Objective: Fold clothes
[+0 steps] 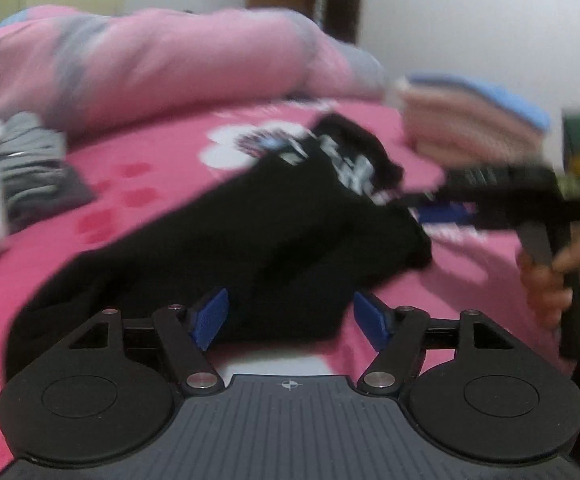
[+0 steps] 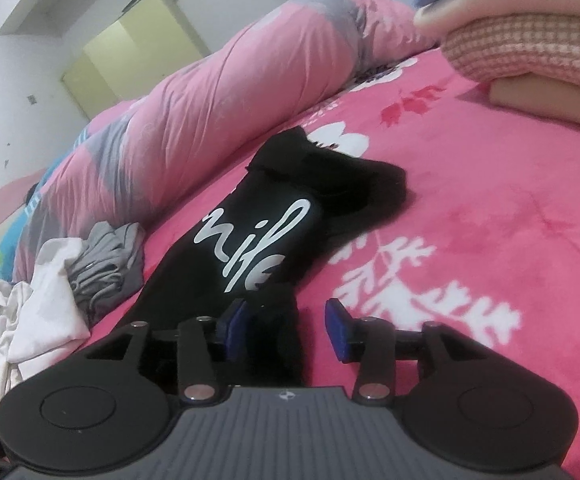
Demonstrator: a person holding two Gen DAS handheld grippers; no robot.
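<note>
While spread: 1 black garment (image 2: 257,236); 2 hand-held grippers (image 1: 290,316) (image 2: 285,328).

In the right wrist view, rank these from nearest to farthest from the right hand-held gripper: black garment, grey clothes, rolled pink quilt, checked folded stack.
1. Black garment, between the open right hand-held gripper fingers.
2. Grey clothes, left.
3. Rolled pink quilt, behind, left; checked folded stack, upper right: too close to call.
</note>
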